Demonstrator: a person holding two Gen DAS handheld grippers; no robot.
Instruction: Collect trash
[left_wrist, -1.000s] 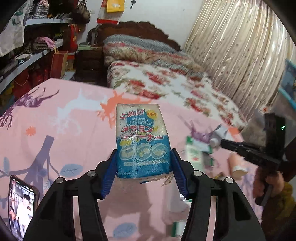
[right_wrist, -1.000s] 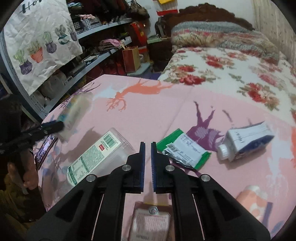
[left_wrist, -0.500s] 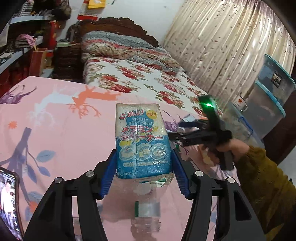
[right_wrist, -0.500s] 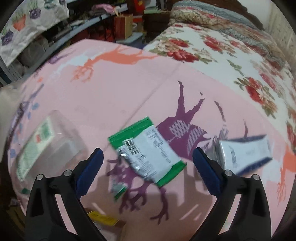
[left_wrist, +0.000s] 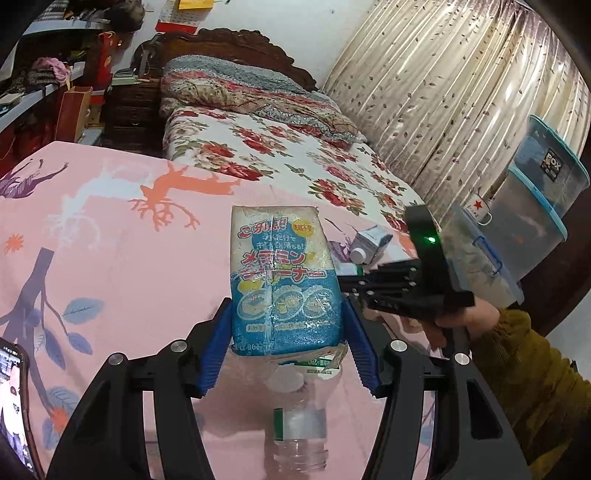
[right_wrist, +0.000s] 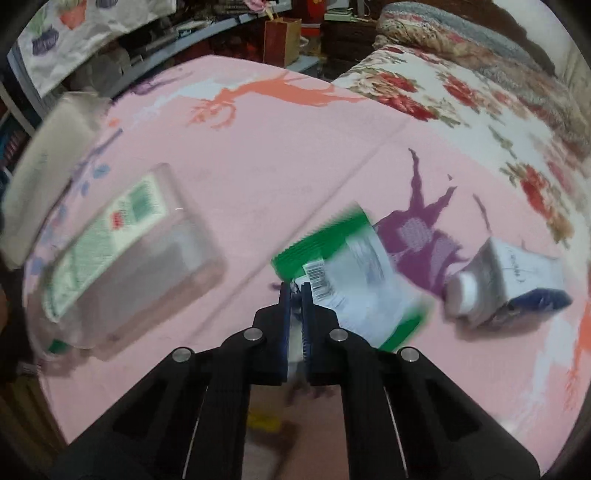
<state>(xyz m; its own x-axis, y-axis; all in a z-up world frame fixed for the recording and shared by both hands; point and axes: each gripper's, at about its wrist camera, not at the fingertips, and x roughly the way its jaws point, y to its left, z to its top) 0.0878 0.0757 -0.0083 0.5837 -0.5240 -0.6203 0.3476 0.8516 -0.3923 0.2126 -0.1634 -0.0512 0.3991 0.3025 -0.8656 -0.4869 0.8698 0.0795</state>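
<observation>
Right tongs (right_wrist: 295, 295) pinch the green wrapper (right_wrist: 347, 273) by its near corner; left tongs (left_wrist: 286, 332) clamp the blue packet (left_wrist: 282, 280) upright.

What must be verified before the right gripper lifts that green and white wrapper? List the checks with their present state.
1. Right gripper closed on the green and white wrapper: ok, the jaws stand nearly together with the wrapper's near corner between them.
2. Depth of that bite: cannot tell, the right wrist view is blurred by motion.
3. Left gripper secure on the blue and white pack: ok, both pads press its sides.
4. Wrapper free of the white carton: ok, the carton lies apart, to the right.
5. Wrapper free of the clear plastic box: ok, pink cloth shows between them.
6. Somewhere to drop the trash: cannot tell, no bin shows in either view.
</observation>
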